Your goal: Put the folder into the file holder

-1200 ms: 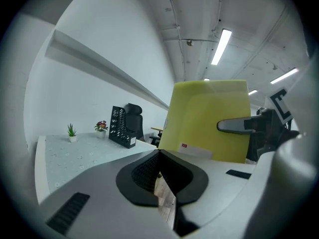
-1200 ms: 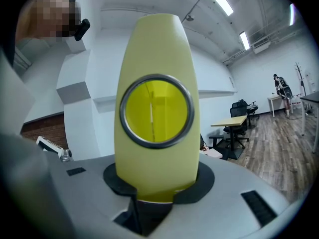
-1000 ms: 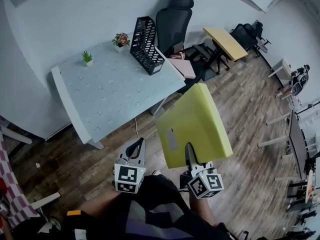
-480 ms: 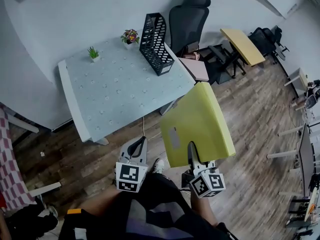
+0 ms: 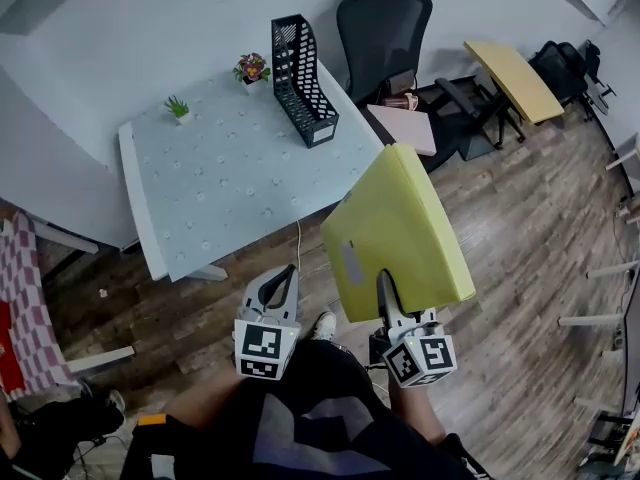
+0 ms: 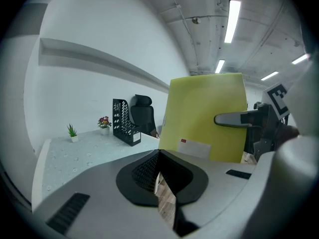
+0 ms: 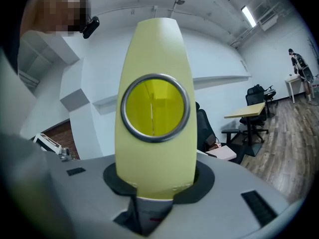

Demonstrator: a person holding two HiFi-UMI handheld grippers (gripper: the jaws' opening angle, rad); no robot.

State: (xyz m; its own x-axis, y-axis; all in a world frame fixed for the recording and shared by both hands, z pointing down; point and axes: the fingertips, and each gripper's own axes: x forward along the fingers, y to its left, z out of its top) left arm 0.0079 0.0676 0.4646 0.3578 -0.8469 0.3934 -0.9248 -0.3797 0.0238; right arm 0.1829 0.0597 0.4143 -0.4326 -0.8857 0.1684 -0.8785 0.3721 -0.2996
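A yellow-green folder (image 5: 400,228) hangs over the wooden floor with its spine toward me, and my right gripper (image 5: 386,288) is shut on its lower edge. In the right gripper view the folder's spine (image 7: 154,108) with its round metal-rimmed finger hole fills the middle, clamped between the jaws (image 7: 155,180). The black mesh file holder (image 5: 303,83) stands upright and empty on the far right part of the pale table (image 5: 220,188), well ahead of the folder. My left gripper (image 5: 276,290) is beside the folder's left, shut on nothing; it also sees the file holder (image 6: 124,129).
Two small potted plants (image 5: 251,68) (image 5: 178,109) stand along the table's back edge. A black office chair (image 5: 385,28) and a pink seat (image 5: 405,128) stand beyond the table's right end. A yellow desk (image 5: 515,78) is farther right. White wall behind the table.
The folder stays clamped in my right gripper and has shifted slightly right in view. The head view has swung, so the table and file holder sit a little differently. The left gripper is unchanged.
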